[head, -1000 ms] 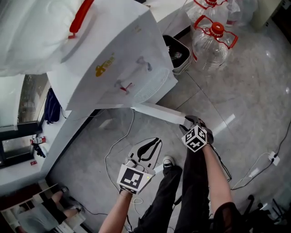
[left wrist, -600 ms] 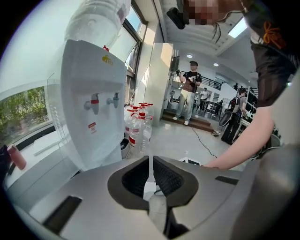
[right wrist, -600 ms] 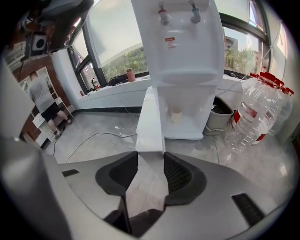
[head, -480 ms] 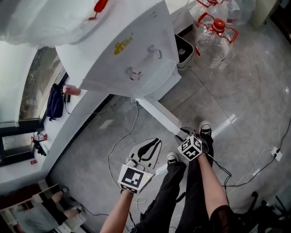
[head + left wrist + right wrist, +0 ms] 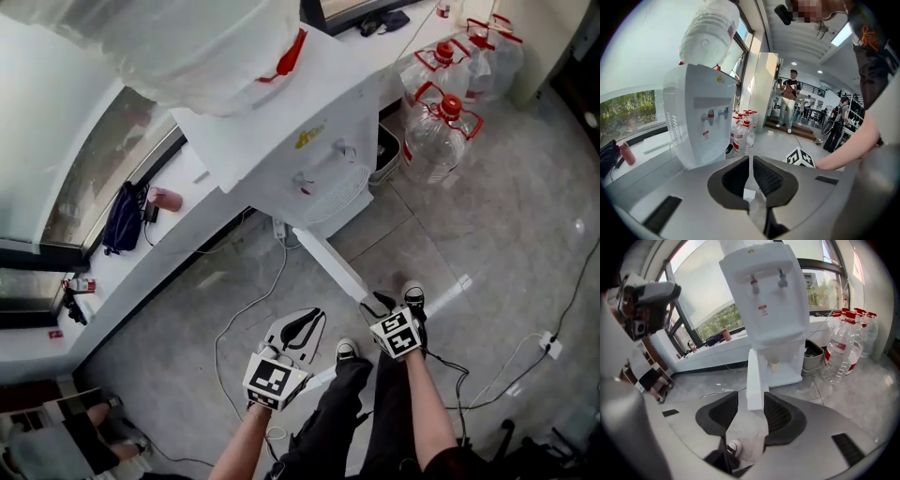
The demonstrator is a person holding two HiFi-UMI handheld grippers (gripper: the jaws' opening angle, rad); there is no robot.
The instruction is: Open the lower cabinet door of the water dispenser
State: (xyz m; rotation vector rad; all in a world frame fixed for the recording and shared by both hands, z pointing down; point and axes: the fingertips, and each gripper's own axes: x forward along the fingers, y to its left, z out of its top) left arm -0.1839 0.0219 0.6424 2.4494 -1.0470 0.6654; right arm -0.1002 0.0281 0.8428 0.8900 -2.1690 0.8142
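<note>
While the right gripper is clamped on the free end of the lower cabinet door, both pads sit against the panel's two faces at medium width. That white door is swung out from the base of the water dispenser, reaching across the floor toward the person's feet. Cabinet is open behind it; a small cup stands inside.

Left gripper hangs free to the left of the right one, apart from the door, jaws drawn almost together with only a thin slit and nothing in it. It faces the dispenser's tap side from a distance.

Big inverted water bottle sits on top of the dispenser. Spare bottles with red caps stand on the floor at far right, and a dark bin is just beside the dispenser between it and them. A white window ledge runs along the left, with a pink bottle and a dark bag on it. Loose cables trail over the floor near the dispenser base. Another person stands far back in the left gripper view.
</note>
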